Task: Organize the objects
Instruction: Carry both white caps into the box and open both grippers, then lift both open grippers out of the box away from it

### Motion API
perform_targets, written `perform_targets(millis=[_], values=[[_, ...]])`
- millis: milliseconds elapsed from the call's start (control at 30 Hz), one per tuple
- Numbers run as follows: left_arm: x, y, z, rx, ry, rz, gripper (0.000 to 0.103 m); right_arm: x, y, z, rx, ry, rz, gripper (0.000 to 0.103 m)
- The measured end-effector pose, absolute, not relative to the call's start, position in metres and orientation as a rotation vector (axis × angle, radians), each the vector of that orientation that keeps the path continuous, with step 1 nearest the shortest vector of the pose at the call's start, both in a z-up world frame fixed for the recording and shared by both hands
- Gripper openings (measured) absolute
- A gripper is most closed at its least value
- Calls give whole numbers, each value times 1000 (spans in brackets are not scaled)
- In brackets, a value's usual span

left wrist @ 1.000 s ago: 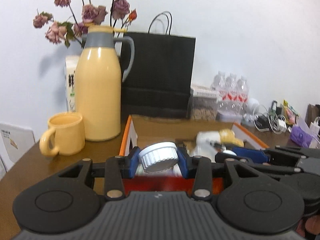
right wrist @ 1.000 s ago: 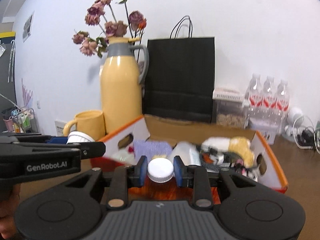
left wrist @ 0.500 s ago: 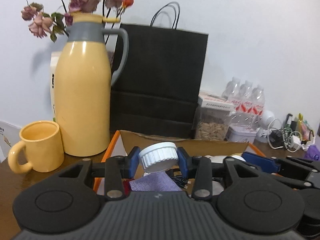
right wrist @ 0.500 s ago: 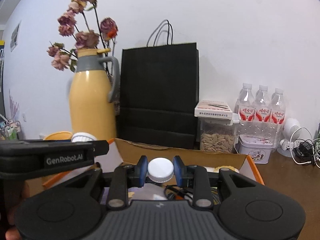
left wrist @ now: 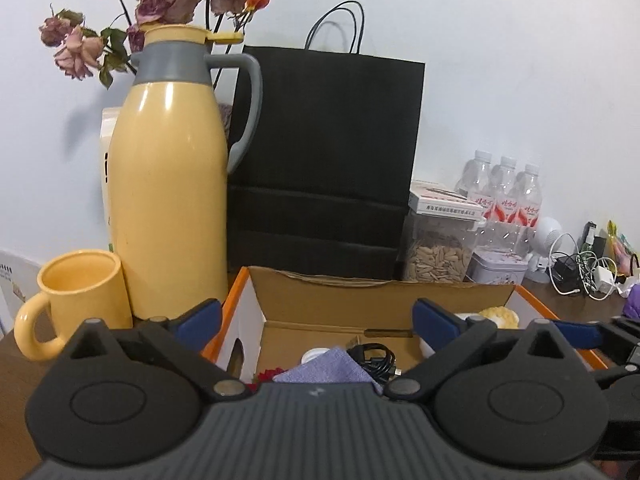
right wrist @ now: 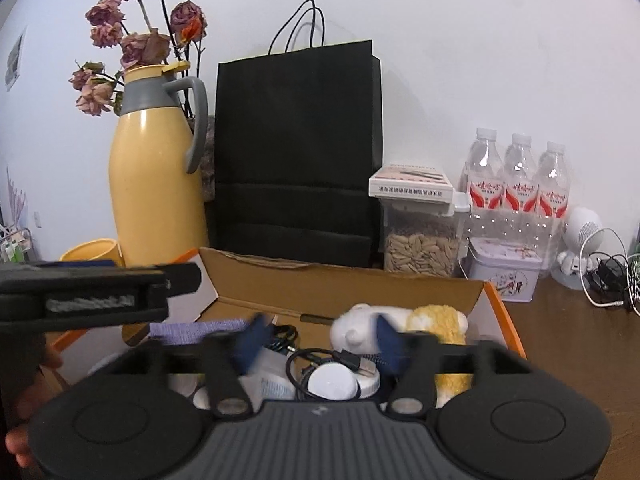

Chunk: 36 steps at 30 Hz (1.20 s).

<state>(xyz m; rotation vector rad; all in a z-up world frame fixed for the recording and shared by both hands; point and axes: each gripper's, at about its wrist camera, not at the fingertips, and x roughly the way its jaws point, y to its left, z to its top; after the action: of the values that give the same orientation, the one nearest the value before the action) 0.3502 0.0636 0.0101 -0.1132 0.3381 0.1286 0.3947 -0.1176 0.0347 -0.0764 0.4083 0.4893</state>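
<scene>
An open cardboard box (left wrist: 360, 294) (right wrist: 344, 286) with orange sides holds a purple cloth (left wrist: 328, 368), a black cable (left wrist: 372, 356), a white and yellow plush toy (right wrist: 400, 320) and white-capped bottles. My left gripper (left wrist: 316, 320) is open and empty above the box's near left side. My right gripper (right wrist: 320, 340) is open and empty above the box; a white-capped bottle (right wrist: 332, 384) lies in the box just below it. The left gripper also shows in the right wrist view (right wrist: 100, 292), at the left.
A yellow thermos jug (left wrist: 168, 176) with dried roses behind it and a yellow mug (left wrist: 76, 296) stand left of the box. A black paper bag (left wrist: 324, 160) stands behind it. A seed jar (right wrist: 420, 236), water bottles (right wrist: 520, 188), a tin and chargers are at the right.
Both grippers opened and let go of their white-capped bottles, which dropped into the box. Both grippers had moved forward over the box.
</scene>
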Motion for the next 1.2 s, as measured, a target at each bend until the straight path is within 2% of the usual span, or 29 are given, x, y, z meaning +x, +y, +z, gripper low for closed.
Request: perform_targets(millis=[33,533,867,1200], values=[[350,64,11,-116,340,128,103,394,-118,35,-77,409,484,103],[333,64,24,-94,379,117,103,379,-130,49,-62,402,462,103],[269,62,45,-102,381,171,103,324,-153,74,-55,386,443,103],[192,51,44,-84,440,201,103,254,-181,72,-28,466,448,103]])
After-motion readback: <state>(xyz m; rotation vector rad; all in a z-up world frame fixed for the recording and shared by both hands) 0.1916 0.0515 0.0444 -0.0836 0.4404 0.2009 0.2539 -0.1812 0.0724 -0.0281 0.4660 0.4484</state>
